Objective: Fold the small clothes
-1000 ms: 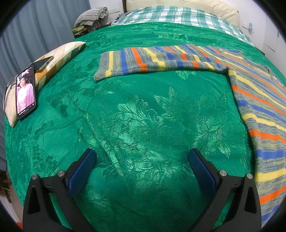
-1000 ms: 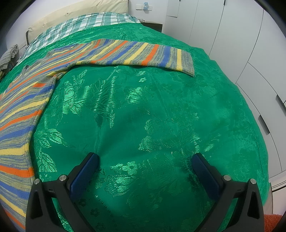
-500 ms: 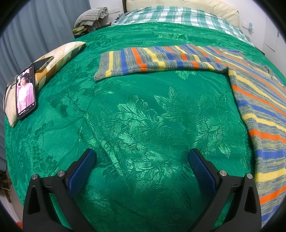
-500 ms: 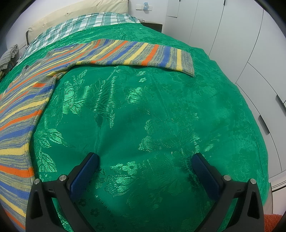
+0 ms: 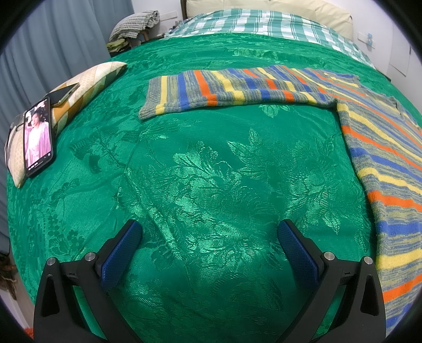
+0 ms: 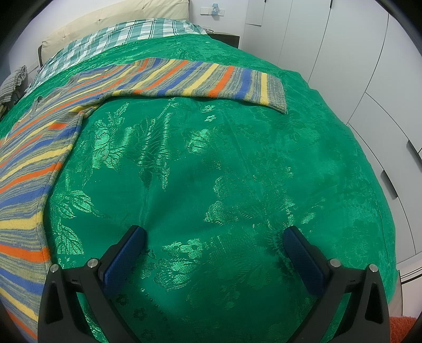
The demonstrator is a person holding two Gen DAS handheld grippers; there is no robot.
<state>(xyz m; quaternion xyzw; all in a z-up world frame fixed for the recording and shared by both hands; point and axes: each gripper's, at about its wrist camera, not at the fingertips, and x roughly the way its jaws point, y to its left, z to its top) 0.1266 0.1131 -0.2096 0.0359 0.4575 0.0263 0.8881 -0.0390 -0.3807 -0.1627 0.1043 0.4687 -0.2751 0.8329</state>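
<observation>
A striped knit sweater (image 5: pixel 382 147) in grey, blue, yellow and orange lies flat on the green bedspread (image 5: pixel 205 171). Its left sleeve (image 5: pixel 224 89) stretches out to the left in the left wrist view. Its right sleeve (image 6: pixel 205 79) stretches out to the right in the right wrist view, where the body (image 6: pixel 29 168) lies at the left. My left gripper (image 5: pixel 208 232) is open and empty above bare bedspread, left of the sweater body. My right gripper (image 6: pixel 213 237) is open and empty above bare bedspread (image 6: pixel 237 171), right of the body.
A lit phone (image 5: pixel 37 137) and a second phone (image 5: pixel 64 93) lie on a patterned pillow (image 5: pixel 87 84) at the bed's left edge. A checked blanket (image 5: pixel 263 23) covers the head of the bed. White wardrobe doors (image 6: pixel 356 66) stand to the right of the bed.
</observation>
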